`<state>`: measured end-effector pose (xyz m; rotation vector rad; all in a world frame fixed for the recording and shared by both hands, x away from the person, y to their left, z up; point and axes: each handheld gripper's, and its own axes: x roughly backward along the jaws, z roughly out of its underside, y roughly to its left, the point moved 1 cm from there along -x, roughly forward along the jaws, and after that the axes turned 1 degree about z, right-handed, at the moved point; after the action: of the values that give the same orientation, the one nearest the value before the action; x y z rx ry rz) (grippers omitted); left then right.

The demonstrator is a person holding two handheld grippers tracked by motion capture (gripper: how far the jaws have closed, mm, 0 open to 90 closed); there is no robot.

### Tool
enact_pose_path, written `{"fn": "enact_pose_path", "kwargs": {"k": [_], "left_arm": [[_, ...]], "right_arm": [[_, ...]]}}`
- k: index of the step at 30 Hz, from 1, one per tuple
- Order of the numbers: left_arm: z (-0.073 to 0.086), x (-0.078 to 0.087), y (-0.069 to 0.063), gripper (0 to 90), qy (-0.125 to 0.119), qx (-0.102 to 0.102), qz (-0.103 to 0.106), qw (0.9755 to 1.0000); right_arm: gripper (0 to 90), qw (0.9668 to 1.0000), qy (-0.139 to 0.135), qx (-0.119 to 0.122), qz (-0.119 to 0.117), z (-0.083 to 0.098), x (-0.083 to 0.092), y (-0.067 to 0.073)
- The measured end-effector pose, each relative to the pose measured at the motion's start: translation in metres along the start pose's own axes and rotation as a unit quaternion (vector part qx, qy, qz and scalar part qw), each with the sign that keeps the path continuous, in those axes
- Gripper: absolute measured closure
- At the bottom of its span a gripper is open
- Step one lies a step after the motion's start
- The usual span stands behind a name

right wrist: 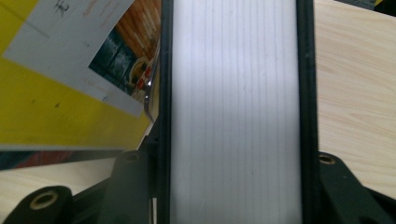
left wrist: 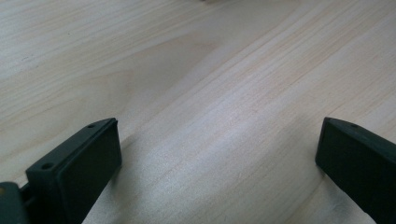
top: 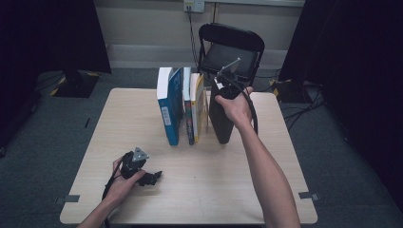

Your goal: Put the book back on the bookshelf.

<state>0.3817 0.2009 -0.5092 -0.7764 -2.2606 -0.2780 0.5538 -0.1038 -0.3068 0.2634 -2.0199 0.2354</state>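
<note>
Pale wood worktop [top: 199,190] holds my row of standing books [top: 183,111]; my right tool [top: 228,88] grips the black book [top: 221,121] at the row's end, not yet placed; my left tool [top: 145,175] rests wide, holding nothing.

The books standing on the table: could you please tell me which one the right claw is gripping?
The black book at the right end of the row, standing slightly apart. The right claw clamps its top edge; the blue book and yellow book stand untouched.
</note>
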Motion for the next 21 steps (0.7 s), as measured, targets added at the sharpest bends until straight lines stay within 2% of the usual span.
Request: {"fn": "enact_pose_path", "kwargs": {"k": [3, 7, 21], "left_arm": [[0.0, 0.0, 0.0, 0.0, 0.0, -0.001, 0.001, 1.0], [0.0, 0.0, 0.0, 0.0, 0.0, -0.002, 0.002, 1.0], [0.0, 0.001, 0.001, 0.0, 0.002, -0.003, 0.006, 1.0]], "right_arm": [[53.5, 1.0, 0.003, -0.004, 0.007, -0.004, -0.006, 0.001], [53.5, 0.9999, 0.006, -0.01, 0.005, -0.009, -0.016, 0.003], [53.4, 0.9998, 0.001, -0.014, 0.013, -0.027, -0.027, 0.013]]}}
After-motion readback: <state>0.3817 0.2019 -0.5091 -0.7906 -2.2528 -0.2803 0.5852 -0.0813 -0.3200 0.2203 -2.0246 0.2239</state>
